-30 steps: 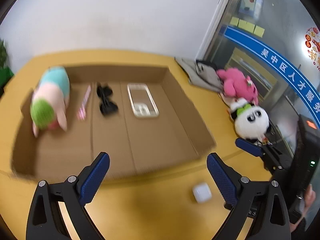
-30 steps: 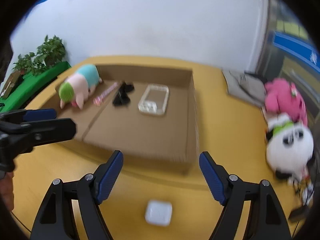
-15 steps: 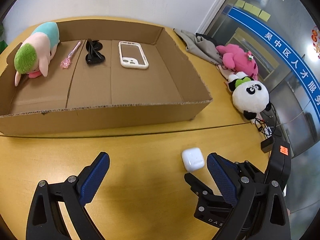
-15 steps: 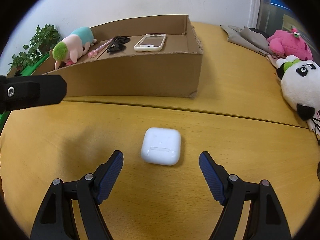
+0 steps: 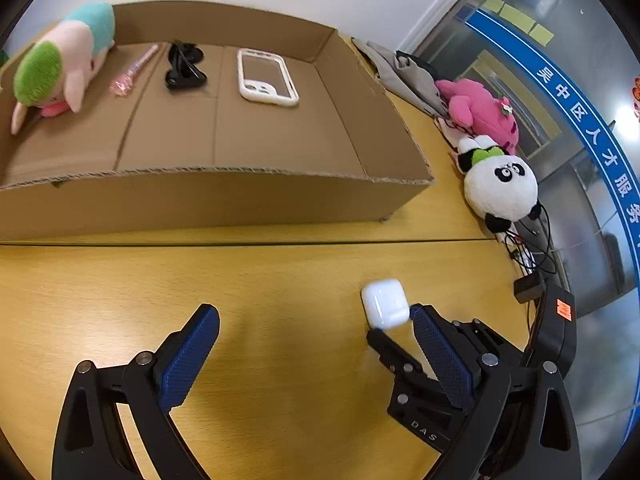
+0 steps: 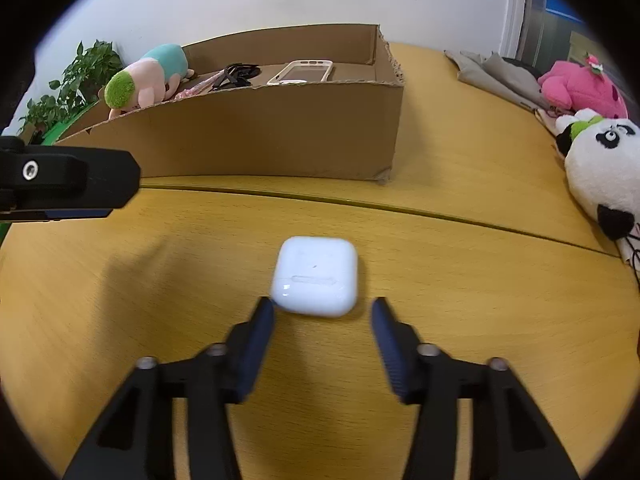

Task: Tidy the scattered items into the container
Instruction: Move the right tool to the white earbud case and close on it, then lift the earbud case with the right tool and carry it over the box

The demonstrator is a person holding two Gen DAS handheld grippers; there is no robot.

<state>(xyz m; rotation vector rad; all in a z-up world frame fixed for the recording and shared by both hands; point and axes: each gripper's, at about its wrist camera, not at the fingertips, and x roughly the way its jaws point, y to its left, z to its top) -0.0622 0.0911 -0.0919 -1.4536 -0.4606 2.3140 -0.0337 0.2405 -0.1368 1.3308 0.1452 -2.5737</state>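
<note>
A white earbud case lies on the yellow table in front of the cardboard box; it also shows in the left wrist view. My right gripper is open, its fingertips just short of the case on either side. My left gripper is open and empty over the table to the left. The box holds a pink and green plush, a pink pen, black sunglasses and a phone case.
A panda plush, a pink plush, a grey cloth and cables lie along the table's right edge. A plant stands at the far left. A seam crosses the table.
Both grippers have dropped from above the box toward the table. My right gripper has moved up to the earbud case and its jaws have narrowed around it.
</note>
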